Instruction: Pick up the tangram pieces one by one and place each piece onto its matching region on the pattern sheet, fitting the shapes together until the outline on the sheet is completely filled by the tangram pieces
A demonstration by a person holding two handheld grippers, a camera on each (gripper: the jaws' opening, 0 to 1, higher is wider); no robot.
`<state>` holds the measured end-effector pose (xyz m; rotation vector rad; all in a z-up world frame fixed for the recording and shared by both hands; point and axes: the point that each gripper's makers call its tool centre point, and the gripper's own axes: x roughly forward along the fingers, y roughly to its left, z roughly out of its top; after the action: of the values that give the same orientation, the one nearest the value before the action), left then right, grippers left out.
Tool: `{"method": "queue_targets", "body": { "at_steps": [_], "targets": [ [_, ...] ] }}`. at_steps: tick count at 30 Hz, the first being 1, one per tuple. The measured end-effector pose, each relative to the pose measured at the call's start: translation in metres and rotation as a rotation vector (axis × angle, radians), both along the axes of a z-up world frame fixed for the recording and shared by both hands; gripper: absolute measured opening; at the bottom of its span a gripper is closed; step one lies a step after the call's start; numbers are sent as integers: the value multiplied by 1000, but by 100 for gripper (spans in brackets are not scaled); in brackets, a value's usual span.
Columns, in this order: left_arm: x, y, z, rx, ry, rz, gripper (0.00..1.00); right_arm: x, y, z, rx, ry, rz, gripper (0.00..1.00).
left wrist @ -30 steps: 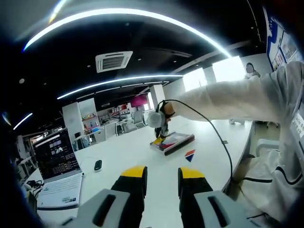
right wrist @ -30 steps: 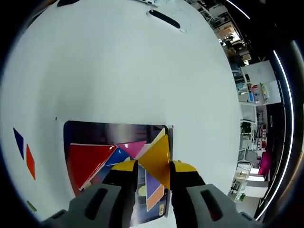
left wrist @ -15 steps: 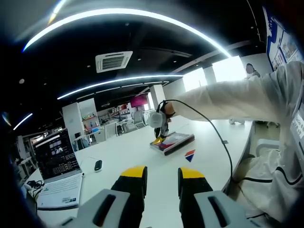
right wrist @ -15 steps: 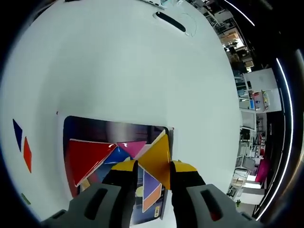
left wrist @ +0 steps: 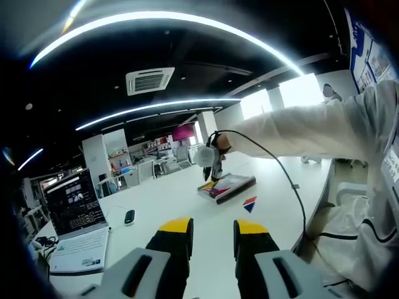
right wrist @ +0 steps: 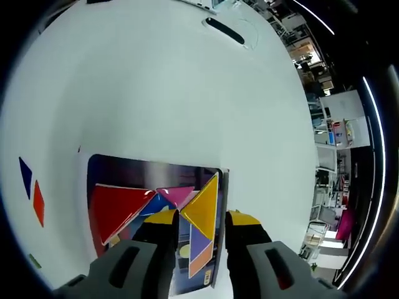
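Holding yellow triangle (right wrist: 202, 210) | right gripper (right wrist: 201, 219) | over pattern sheet (right wrist: 106, 169)

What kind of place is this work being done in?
Most likely an open-plan office or lab. The left gripper view shows a long white table with an open laptop, a ceiling air-conditioning unit between curved light strips, and shelves and desks farther back.

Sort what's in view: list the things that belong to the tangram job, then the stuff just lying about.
Job:
pattern sheet
yellow triangle between the right gripper fingers
red triangle
pink piece
blue piece and red-orange piece off the sheet

Lying about:
laptop
mouse
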<state>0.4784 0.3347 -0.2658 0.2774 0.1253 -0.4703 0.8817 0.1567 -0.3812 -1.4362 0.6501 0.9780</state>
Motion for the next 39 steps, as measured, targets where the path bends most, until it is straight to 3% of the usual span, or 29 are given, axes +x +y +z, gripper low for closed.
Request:
{"method": "queue_targets", "body": {
  "at_steps": [3, 8, 14, 19, 21, 28, 32, 39],
  "targets": [
    [0, -1, 0, 0, 0, -2, 28, 4, -6, 5, -7, -19, -25, 30],
    [0, -1, 0, 0, -1, -2, 28, 17, -21, 29, 40, -94, -84, 30],
    [0, -2, 1, -1, 0, -5, 28, 8, -32, 50, 139, -72, -157, 33],
    [0, -2, 1, 2, 1, -6, 28, -13, -38, 67, 206, -70, -208, 36],
    [-1, -3, 1, 1, -1, -8, 28, -25, -31, 76, 287, -47, -208, 36],
    [-2, -5, 0, 2, 0, -8, 28, -65, -29, 94, 319, -45, -164, 36],
    [-3, -4, 2, -1, -3, -5, 28, -91, -28, 93, 319, -17, -125, 36],
    [-5, -6, 2, -8, 0, -14, 28, -141, -32, 67, 247, 83, -61, 36]
  ]
}}
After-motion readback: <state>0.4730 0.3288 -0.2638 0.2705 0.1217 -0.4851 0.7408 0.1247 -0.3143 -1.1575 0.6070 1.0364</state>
